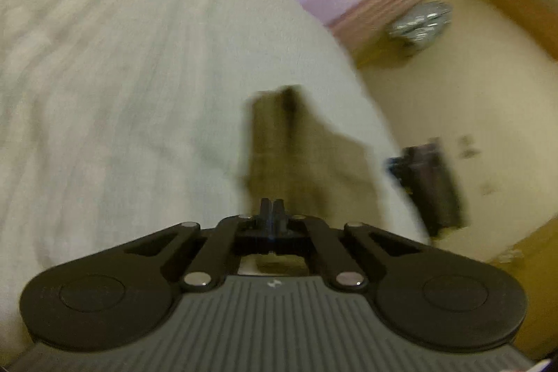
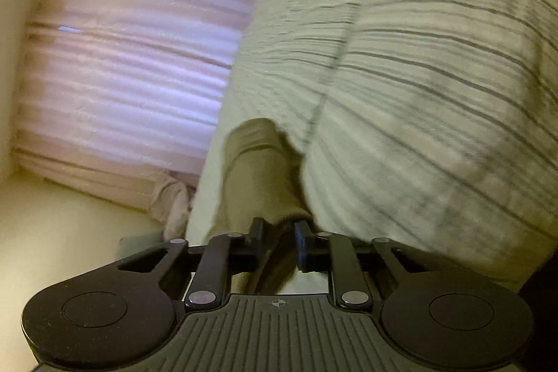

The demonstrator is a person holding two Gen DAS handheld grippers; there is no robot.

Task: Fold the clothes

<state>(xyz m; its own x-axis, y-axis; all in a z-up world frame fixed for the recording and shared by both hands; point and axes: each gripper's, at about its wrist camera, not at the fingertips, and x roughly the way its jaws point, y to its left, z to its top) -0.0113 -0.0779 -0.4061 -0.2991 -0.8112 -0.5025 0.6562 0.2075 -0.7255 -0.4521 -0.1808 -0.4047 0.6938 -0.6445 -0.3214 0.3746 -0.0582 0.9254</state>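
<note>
Broadly, both views are motion-blurred, so fine detail is unreliable. Largest item: a bed covered in pale cream, finely ribbed fabric, filling the left and centre of the left wrist view. Its rounded edge runs from the upper centre down to the lower right, and beyond that edge lies open cream floor.

Next in size: a pink pleated curtain along the far side of the bed, seen in both views, its folds in long parallel bands.

In the right wrist view a pale fabric with thin dark stripes covers the right half, lying over the ribbed bed cover; its edge runs diagonally down towards the gripper.

Task item: an olive-brown garment, matte and soft, lies on the bed near its edge, directly ahead of the left gripper. That gripper's fingers are pressed together; whether cloth is pinched between them cannot be told.

The right gripper stands at a narrow opening with a bunched fold of the same olive-brown garment passing between its fingers; firm clamping cannot be confirmed.

Smaller items on the floor: a dark boxy object beside the bed edge, and a shiny metallic object near the curtain foot.
</note>
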